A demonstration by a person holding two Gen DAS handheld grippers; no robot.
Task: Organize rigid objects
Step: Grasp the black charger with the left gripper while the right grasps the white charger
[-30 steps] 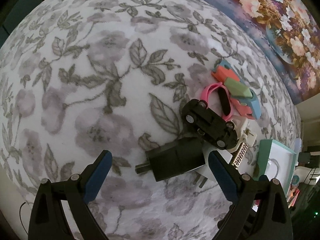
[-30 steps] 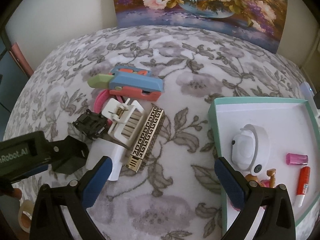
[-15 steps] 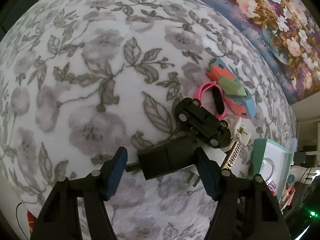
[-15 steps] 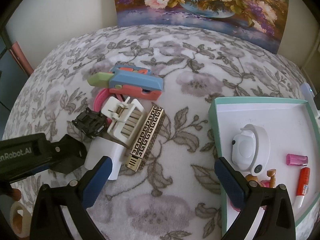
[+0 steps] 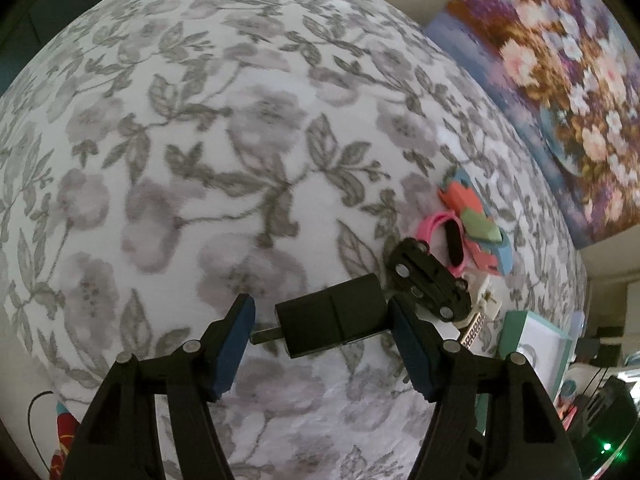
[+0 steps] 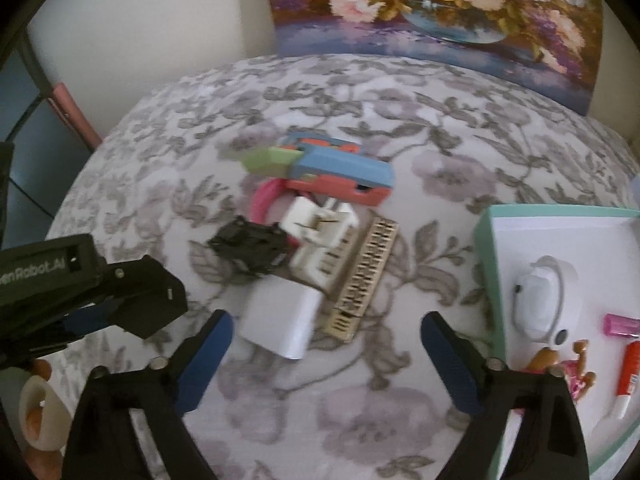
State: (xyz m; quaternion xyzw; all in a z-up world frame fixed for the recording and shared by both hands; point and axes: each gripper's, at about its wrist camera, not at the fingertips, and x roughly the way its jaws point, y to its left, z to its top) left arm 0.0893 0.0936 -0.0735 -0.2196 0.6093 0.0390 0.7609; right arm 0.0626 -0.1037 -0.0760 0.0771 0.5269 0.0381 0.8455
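My left gripper [image 5: 320, 320] is shut lengthwise on a black plug adapter [image 5: 332, 316], one pad on its prongs, and holds it just above the floral cloth. From the right wrist view that adapter [image 6: 148, 304] hangs left of the pile. The pile holds a black toy car [image 6: 252, 248], a white charger [image 6: 280, 320], a white clip [image 6: 320, 232], a gold patterned bar [image 6: 364, 276], a pink band [image 5: 440, 232] and a blue-and-coral case [image 6: 340, 172]. My right gripper [image 6: 326, 324] hovers over the white charger, its jaws closing, with the pads clear of it.
A teal-rimmed tray [image 6: 492, 264] at the right holds a white round device [image 6: 544, 300], a pink tube [image 6: 624, 324] and a red tube [image 6: 628, 376]. A flower painting [image 6: 440, 12] leans on the far wall. A tape roll [image 6: 36, 412] lies at the near left.
My left gripper closed on the black adapter and lifted it off the pile to the left, which bared the white charger. My right gripper's jaws narrowed slightly.
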